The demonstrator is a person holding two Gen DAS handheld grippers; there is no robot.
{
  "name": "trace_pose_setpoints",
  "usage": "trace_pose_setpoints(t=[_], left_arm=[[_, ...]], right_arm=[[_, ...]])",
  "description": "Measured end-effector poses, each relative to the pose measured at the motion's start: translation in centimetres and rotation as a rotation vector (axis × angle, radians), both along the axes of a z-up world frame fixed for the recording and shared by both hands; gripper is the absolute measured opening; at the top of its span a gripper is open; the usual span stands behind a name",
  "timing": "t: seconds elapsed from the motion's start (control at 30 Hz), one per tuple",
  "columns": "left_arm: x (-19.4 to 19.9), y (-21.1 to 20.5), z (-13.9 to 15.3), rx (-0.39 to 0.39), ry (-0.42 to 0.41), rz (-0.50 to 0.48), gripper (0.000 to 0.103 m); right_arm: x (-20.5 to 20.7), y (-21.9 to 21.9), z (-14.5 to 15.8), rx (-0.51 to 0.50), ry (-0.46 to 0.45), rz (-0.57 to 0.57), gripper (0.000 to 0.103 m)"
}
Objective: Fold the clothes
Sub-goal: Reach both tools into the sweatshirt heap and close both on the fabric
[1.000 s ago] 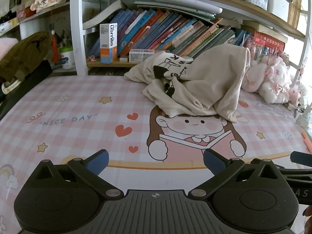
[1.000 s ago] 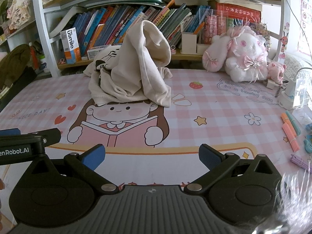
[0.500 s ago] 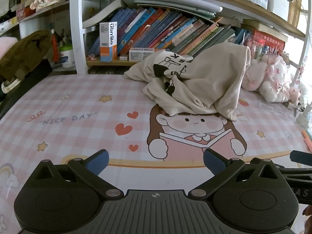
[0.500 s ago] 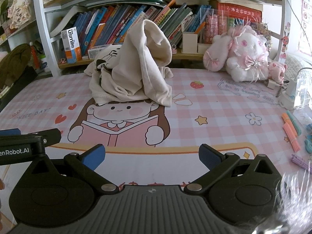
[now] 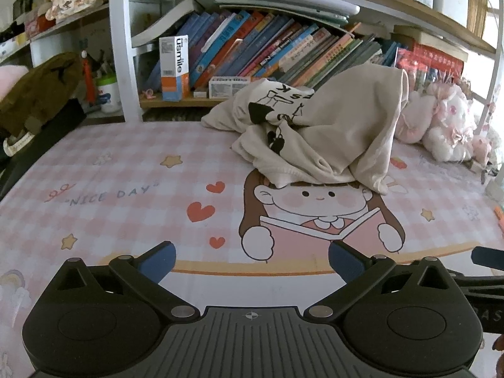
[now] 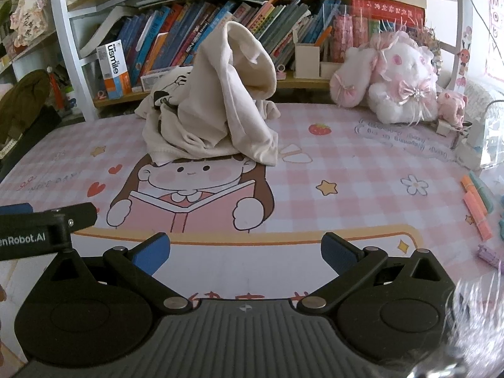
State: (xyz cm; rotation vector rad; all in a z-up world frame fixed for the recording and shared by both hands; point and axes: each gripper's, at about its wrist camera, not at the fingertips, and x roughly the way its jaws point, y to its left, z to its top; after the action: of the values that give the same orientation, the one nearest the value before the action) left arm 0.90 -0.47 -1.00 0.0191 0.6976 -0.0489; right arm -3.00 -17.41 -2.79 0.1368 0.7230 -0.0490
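A cream garment with black print lies crumpled in a peaked heap at the back middle of the pink checked mat, close to the bookshelf. The right wrist view shows the same garment standing up in a cone. My left gripper is open near the mat's front edge, well short of the garment, with nothing between its blue pads. My right gripper is open too, empty, and just as far from the cloth. The left gripper's finger shows at the left of the right wrist view.
A bookshelf full of books runs along the back. Pink and white plush toys sit at the back right. Highlighter pens lie at the right edge. A brown bag rests at the far left.
Both views have crept slightly forward towards the garment. The garment has not moved and both grippers stay open.
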Motion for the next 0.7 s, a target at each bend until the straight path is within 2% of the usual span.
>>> trace_pose_setpoints(t=[0.13, 0.37, 0.53, 0.7], left_arm=[[1.2, -1.6, 0.2, 0.034, -0.022, -0.050, 0.103], [4.8, -5.7, 2.1, 0.074, -0.133, -0.153, 0.103], [8.3, -8.1, 2.8, 0.063, -0.175, -0.173, 0.103], [11.4, -9.7, 2.5, 0.056, -0.170, -0.165, 0.103]], right_arm=[[0.0, -0.9, -0.5, 0.006, 0.011, -0.010, 0.103], [-0.5, -2.6, -1.0, 0.007, 0.016, -0.008, 0.103], [-1.0, -3.7, -1.2, -0.016, 0.014, 0.012, 0.103], [-1.6, -4.9, -1.2, -0.044, 0.011, 0.017, 0.103]])
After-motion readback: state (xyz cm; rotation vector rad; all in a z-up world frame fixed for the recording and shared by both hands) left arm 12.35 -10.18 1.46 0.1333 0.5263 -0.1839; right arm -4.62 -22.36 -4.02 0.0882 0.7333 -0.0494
